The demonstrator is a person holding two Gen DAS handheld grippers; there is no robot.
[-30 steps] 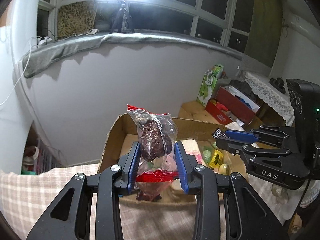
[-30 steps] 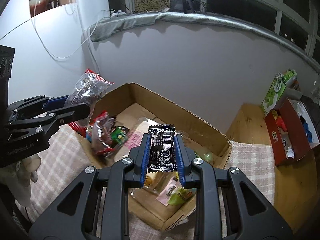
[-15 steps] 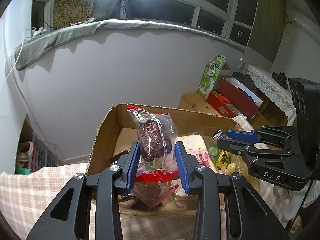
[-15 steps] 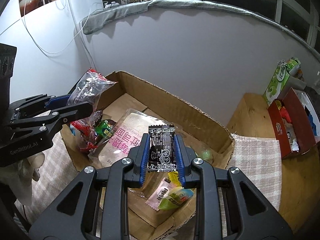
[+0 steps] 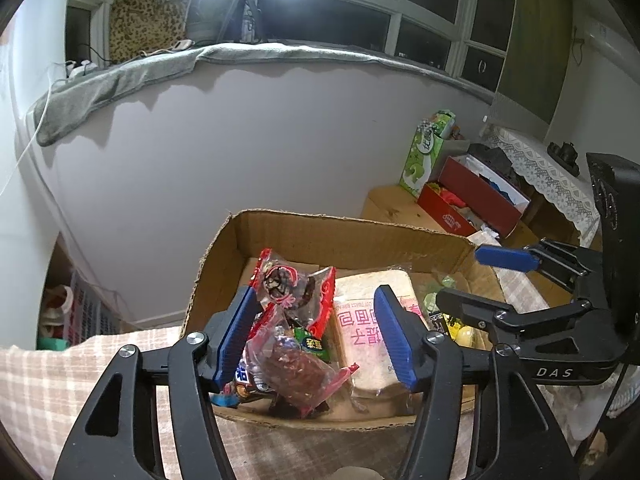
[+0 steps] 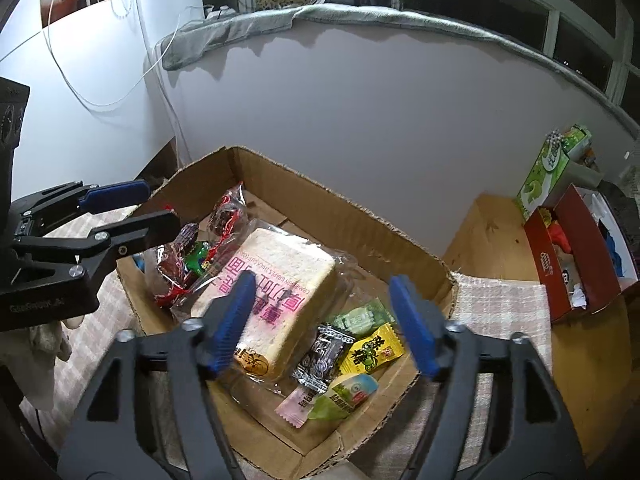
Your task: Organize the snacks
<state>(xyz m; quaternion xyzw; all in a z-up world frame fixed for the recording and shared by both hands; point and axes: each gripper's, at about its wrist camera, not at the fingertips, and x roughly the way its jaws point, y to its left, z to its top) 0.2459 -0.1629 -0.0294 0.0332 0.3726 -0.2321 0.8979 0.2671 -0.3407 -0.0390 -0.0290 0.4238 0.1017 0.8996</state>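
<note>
Grippers part above cardboard box of snacks.
Left gripper and right gripper are both opening, empty; black packet lies near the box's front edge.

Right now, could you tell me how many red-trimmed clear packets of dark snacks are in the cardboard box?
2: one red-trimmed packet propped near the cardboard box's left wall, another lying below it at the near-left corner. More may be hidden beneath.

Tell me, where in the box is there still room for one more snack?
Bare floor shows at the cardboard box's far end, between the back wall and the bread pack. The left corner is crowded with red-wrapped snacks, and the near right corner with the black packet, yellow candy and others.
</note>
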